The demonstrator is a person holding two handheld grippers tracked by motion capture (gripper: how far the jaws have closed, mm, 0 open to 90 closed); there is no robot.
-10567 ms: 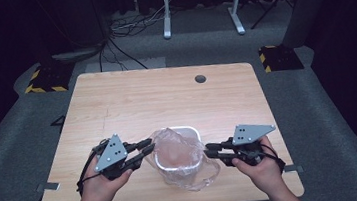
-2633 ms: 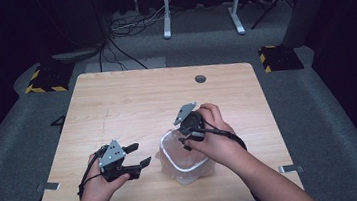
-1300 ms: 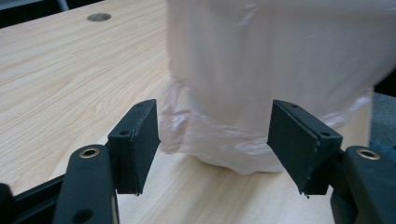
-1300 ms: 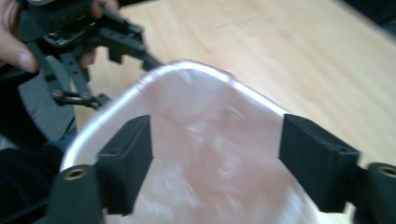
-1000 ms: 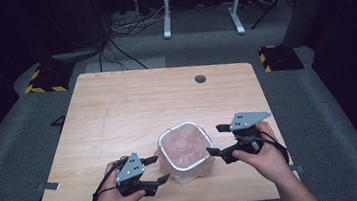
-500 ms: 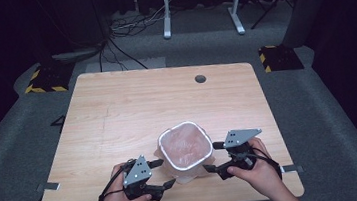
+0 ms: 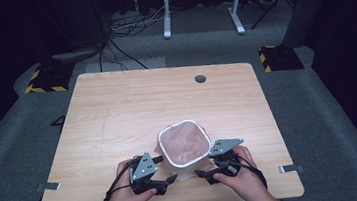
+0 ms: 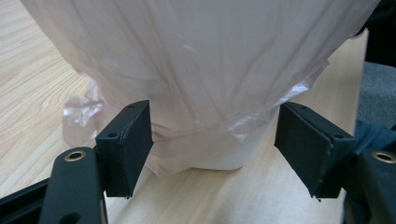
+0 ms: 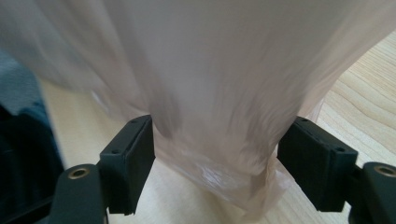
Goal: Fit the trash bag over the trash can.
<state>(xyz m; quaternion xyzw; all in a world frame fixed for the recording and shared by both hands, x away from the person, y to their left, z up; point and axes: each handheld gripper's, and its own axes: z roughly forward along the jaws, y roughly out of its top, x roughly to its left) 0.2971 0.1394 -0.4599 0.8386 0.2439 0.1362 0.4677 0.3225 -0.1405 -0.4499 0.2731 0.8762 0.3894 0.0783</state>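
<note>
Both hands have moved in closer to the bin (image 7: 184,145) than half a second ago. The left gripper (image 7: 166,169) now sits just beside the bin's near left corner, and the right gripper (image 7: 204,167) just beside its near right corner.

The white bin stands upright near the front of the table (image 7: 117,112). A thin pinkish bag (image 8: 196,65) lines it and hangs down over its sides. What lies inside the bag is too blurry to tell.

Both grippers are spread wide. Each has its 2 jaws on either side of the bag's loose bottom edge and grips nothing.
</note>
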